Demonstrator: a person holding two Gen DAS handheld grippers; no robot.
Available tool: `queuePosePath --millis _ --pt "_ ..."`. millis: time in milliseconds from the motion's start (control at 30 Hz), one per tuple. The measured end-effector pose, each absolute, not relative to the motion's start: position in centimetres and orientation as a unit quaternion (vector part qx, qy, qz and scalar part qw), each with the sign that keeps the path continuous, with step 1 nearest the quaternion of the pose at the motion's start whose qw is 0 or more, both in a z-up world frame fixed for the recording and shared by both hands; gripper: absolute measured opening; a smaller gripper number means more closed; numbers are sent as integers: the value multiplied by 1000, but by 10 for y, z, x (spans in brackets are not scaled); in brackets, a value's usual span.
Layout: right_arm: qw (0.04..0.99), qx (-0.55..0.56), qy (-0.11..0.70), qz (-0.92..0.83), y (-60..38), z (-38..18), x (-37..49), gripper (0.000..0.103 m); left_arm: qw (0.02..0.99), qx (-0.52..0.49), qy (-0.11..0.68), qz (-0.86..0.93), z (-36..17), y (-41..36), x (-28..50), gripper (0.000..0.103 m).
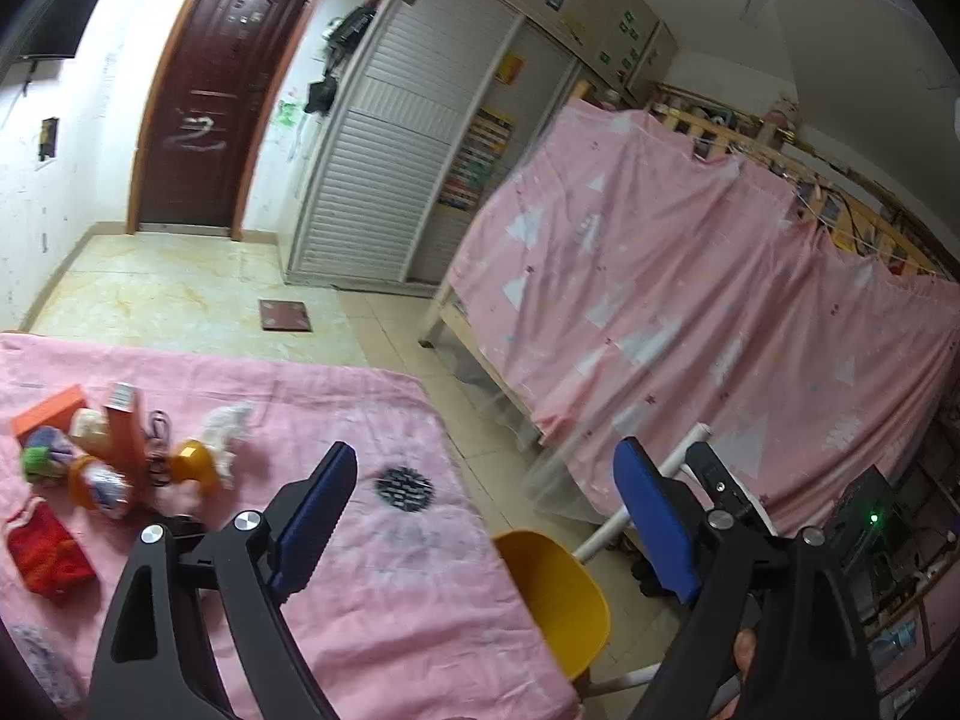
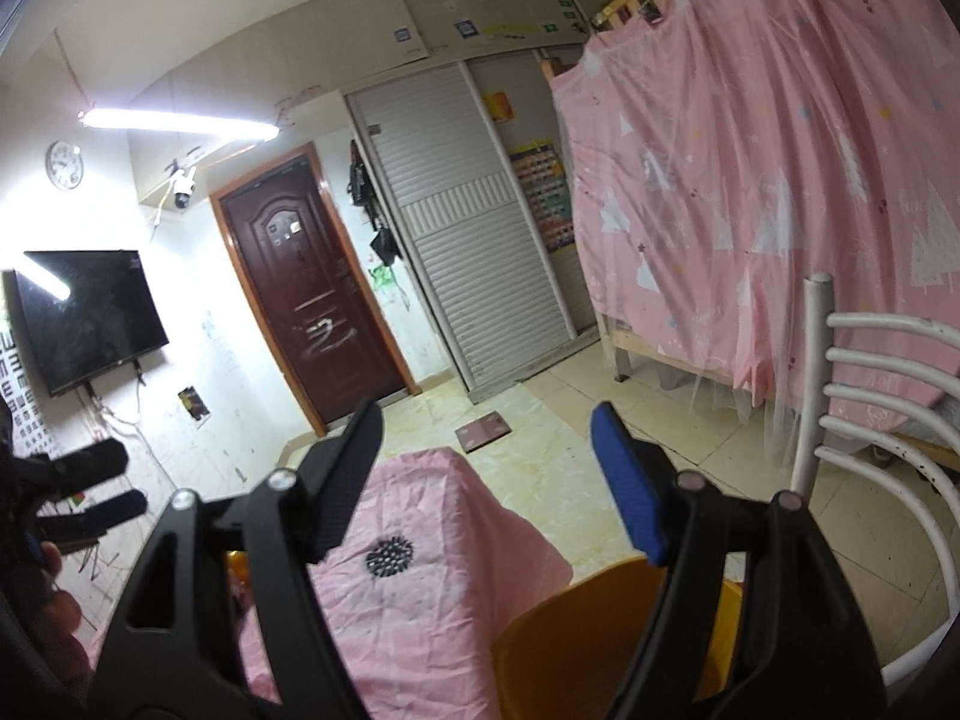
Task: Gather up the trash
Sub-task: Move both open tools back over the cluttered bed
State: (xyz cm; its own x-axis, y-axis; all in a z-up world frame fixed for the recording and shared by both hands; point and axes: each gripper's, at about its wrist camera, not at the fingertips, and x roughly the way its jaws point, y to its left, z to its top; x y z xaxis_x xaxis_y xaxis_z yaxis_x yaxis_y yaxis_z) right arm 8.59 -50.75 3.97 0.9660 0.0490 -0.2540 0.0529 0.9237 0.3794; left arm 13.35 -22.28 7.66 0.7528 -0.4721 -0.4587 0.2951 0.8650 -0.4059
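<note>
Clearly much remained: both tongs, left point(image 1: 480, 501) and right point(image 2: 486, 465), gaped empty near the yellow bin point(image 1: 555, 594), litter point(image 1: 114, 456) crowding the pink table point(image 1: 390, 570).

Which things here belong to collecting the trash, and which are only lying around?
For the job: yellow bin; litter pile on the pink cloth; red packet; left claw, open and empty.

Lying about: white chair; floor scale; TV; clock.
</note>
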Motion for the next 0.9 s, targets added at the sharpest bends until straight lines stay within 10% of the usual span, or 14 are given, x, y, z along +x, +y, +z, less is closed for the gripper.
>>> queuePosePath --millis 900 --pt "965 109 185 151 -373 36 118 80 946 -134 295 -13 45 -49 105 85"
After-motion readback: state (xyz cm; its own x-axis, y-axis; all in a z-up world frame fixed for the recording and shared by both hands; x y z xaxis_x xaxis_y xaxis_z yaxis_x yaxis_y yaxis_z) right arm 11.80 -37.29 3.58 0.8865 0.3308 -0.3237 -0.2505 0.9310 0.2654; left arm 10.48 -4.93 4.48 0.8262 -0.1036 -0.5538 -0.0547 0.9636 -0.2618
